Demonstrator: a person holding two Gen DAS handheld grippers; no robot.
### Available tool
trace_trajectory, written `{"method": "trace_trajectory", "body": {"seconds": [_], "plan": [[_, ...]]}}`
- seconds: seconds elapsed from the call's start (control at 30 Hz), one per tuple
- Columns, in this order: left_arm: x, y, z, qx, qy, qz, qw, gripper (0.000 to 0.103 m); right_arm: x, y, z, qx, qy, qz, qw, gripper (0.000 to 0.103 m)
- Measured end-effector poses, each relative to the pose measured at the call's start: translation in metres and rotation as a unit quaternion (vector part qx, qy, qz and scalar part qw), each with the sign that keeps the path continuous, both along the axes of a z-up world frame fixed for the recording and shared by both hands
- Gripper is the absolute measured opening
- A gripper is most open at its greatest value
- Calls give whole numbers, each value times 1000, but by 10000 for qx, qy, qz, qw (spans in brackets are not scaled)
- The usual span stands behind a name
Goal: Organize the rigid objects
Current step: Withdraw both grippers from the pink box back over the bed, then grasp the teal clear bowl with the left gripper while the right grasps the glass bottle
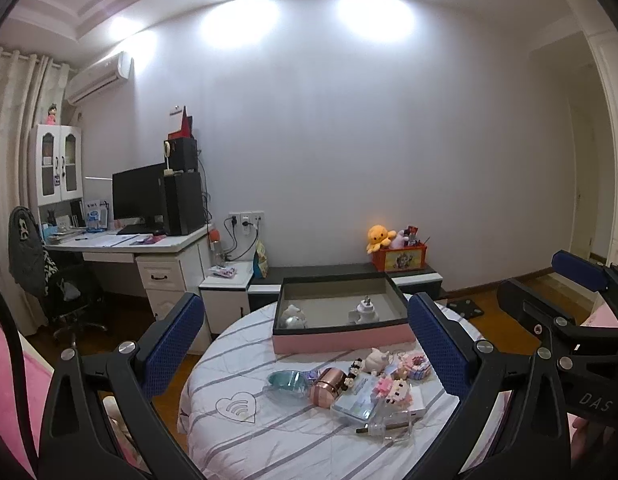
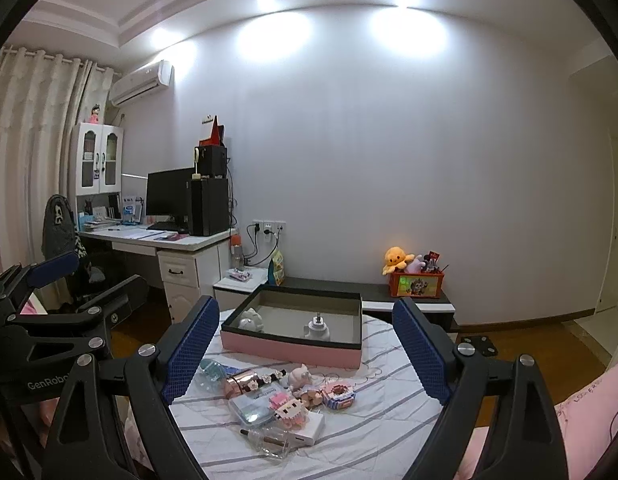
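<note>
A pink box with a dark rim (image 1: 343,338) (image 2: 289,350) stands at the far side of a round table with a striped cloth (image 1: 293,444) (image 2: 373,412). Inside it are a white figurine (image 1: 293,316) (image 2: 251,319) and a small white device (image 1: 365,312) (image 2: 317,330). In front lie several small things: a rose-gold cylinder (image 1: 327,386) (image 2: 239,384), a teal dish (image 1: 287,380), a pink block figure (image 1: 393,388) (image 2: 289,404), a donut-shaped block toy (image 1: 417,364) (image 2: 339,394), a clear bottle (image 1: 389,424) (image 2: 269,438). My left gripper (image 1: 305,356) and right gripper (image 2: 305,356) are open, empty, above the near table edge.
A white desk with monitor and black tower (image 1: 157,216) (image 2: 189,208) stands at the left, an office chair (image 1: 65,292) beside it. A low dark bench holds a toy crate (image 1: 399,258) (image 2: 417,282). Pink bedding (image 2: 581,408) lies at the right.
</note>
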State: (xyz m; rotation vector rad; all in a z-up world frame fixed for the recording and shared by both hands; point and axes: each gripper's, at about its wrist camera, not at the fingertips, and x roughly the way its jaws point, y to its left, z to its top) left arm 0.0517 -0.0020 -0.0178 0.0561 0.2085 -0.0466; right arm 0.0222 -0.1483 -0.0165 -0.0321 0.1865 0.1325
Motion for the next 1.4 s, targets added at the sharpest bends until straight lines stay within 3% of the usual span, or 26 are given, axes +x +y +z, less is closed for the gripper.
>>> {"method": "trace_trajectory", "body": {"seconds": [0.33, 0.63, 0.77, 1.1, 1.33, 1.4], "plan": [[44, -12, -43, -37, 617, -288, 9977, 103, 32, -11, -33, 109, 472, -42, 9988, 90], [86, -28, -134, 250, 1865, -425, 9812, 103, 77, -24, -124, 20, 1629, 20, 9866, 90], [93, -15, -161, 148, 2258, -367, 9734, 103, 87, -22, -157, 15, 2074, 88, 9782, 90], [102, 31, -184, -9, 2507, 220, 9678, 103, 107, 21, -190, 26, 2445, 267, 9693, 90], [107, 41, -189, -290, 2615, -68, 9648, 103, 122, 28, -206, -31, 2734, 410, 9610, 89], [109, 39, -190, -277, 2633, -93, 9643, 103, 121, 23, -208, 34, 2713, 486, 9613, 83]]}}
